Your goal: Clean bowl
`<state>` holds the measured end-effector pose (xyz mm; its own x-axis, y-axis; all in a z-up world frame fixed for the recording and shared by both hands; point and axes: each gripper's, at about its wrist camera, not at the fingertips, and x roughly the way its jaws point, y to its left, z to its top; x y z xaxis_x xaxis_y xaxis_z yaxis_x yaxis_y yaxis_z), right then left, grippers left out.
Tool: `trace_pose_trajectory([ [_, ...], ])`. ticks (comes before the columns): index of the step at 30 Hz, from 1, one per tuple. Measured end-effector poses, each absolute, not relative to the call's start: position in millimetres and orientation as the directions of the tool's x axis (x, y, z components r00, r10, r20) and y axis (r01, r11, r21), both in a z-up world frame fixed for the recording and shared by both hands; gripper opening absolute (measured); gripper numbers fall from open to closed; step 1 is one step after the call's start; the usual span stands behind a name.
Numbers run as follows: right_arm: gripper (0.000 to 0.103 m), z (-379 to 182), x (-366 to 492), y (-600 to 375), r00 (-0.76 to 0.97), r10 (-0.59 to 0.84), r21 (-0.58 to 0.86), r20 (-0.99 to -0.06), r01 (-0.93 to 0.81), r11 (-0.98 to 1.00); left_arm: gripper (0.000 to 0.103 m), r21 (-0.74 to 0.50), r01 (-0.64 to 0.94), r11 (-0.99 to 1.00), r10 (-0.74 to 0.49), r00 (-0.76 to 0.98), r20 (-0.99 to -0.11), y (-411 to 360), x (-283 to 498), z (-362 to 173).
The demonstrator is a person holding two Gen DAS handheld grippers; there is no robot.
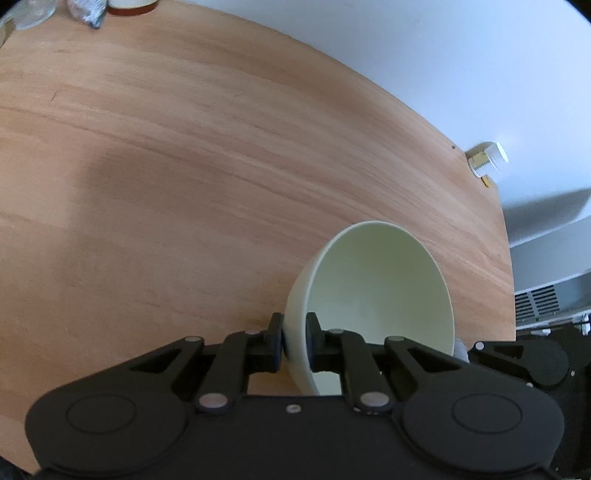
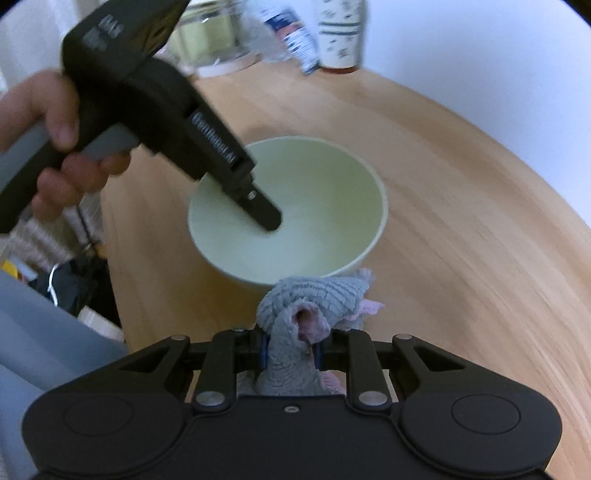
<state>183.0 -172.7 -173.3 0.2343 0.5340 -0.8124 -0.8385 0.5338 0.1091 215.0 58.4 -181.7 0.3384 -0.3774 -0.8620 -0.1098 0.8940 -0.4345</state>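
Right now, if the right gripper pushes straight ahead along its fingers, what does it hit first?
Likely the pale green bowl: the grey cloth pinched in the right gripper would meet its near outer wall first. Depth is unclear; the cloth may already touch it.

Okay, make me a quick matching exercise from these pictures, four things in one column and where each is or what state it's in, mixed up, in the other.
Things:
1. bowl
2. cloth
3. left gripper
4. patterned cup

States:
a. shut on the bowl's rim, one finger inside and one outside
b. pale green, inside looks bare
c. at the table's far edge
d. grey and pink, pinched in the right gripper

Pairs: 1-b, 2-d, 3-a, 4-c
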Motion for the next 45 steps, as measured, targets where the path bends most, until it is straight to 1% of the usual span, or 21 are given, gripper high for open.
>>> trace_pose_trajectory([
  [4, 0.024, -171, 186, -172, 0.241, 0.521, 0.07, -0.819, -0.859, 0.508, 0.011, -0.429, -0.044, 0.902, -0.393, 0.326, -0.86, 60, 217, -180],
  [8, 0.024, -170, 194, -169, 0.279, 0.482, -0.021, -0.831, -0.88, 0.475, 0.011, -0.42, 0.024, 0.907, -0.404, 0.326, -0.855, 61, 212, -177],
  [12, 0.024, -170, 200, -169, 0.309, 0.448, -0.104, -0.839, -0.899, 0.425, 0.011, -0.442, 0.046, 0.896, -0.432, 0.318, -0.844, 65, 210, -178],
  [18, 0.024, -169, 197, -164, 0.295, 0.441, -0.138, -0.847, -0.925, 0.354, 0.011, -0.447, 0.039, 0.894, -0.436, 0.309, -0.845, 66, 220, -177],
  [27, 0.024, -163, 156, -165, 0.235, 0.484, -0.069, -0.843, -0.94, 0.335, 0.014, -0.406, 0.118, 0.906, -0.422, 0.285, -0.86, 54, 232, -172],
  [32, 0.024, -163, 152, -168, 0.28, 0.46, -0.108, -0.842, -0.925, 0.365, 0.012, -0.423, 0.21, 0.882, -0.465, 0.233, -0.854, 56, 234, -172],
  [35, 0.024, -159, 161, -178, 0.307, 0.447, -0.121, -0.84, -0.91, 0.397, 0.013, -0.41, 0.256, 0.875, -0.466, 0.219, -0.857, 53, 235, -171],
  [37, 0.024, -159, 169, -175, 0.317, 0.44, -0.145, -0.84, -0.913, 0.383, 0.013, -0.409, 0.279, 0.869, -0.47, 0.208, -0.858, 51, 238, -170],
  [40, 0.024, -161, 177, -177, 0.326, 0.425, -0.168, -0.844, -0.914, 0.369, 0.013, -0.418, 0.277, 0.865, -0.476, 0.194, -0.858, 49, 242, -171],
  [42, 0.024, -160, 182, -178, 0.324, 0.422, -0.165, -0.847, -0.914, 0.371, 0.013, -0.434, 0.237, 0.869, -0.479, 0.187, -0.858, 51, 245, -172],
  [43, 0.024, -159, 182, -178, 0.321, 0.423, -0.162, -0.847, -0.915, 0.37, 0.013, -0.444, 0.209, 0.872, -0.48, 0.184, -0.857, 53, 246, -173],
  [44, 0.024, -158, 180, -176, 0.316, 0.43, -0.157, -0.846, -0.917, 0.366, 0.018, -0.454, 0.181, 0.872, -0.483, 0.182, -0.856, 54, 247, -174],
  [45, 0.024, -156, 177, -174, 0.312, 0.437, -0.152, -0.844, -0.919, 0.363, 0.032, -0.466, 0.156, 0.871, -0.489, 0.18, -0.854, 56, 247, -174],
])
